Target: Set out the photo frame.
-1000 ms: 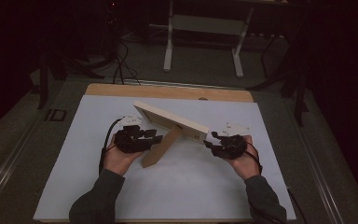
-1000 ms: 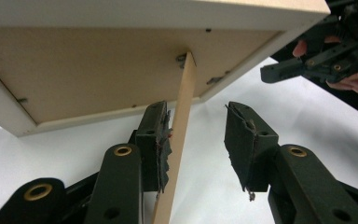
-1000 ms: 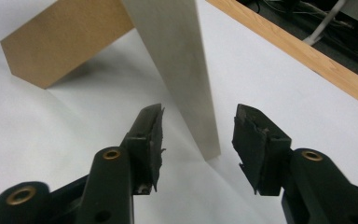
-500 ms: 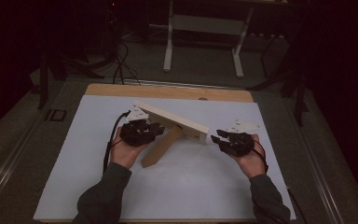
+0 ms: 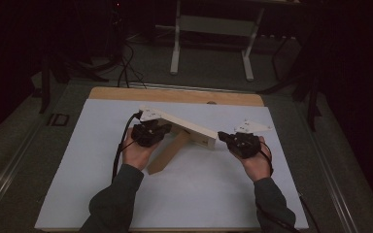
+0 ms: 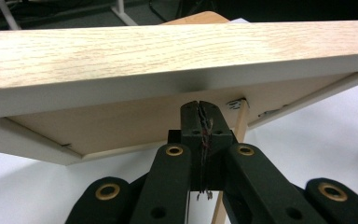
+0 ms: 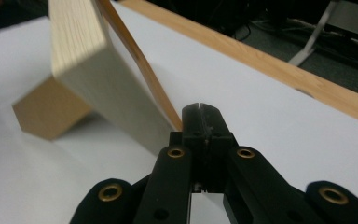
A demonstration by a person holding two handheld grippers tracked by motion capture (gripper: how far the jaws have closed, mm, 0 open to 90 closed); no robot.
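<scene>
Both jaw pairs just closed, empty; left gripper shifted toward 1 o'clock. Tucked under pale oak-veneer board, propped on tan wooden leg. Right gripper shut at board's 4 o'clock end, likely steadying.

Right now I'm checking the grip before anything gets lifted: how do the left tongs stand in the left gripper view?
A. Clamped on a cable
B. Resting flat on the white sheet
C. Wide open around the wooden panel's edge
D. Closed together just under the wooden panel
D: the left tongs have their jaws pressed together with nothing wooden between them, tips right below the wooden panel.
</scene>
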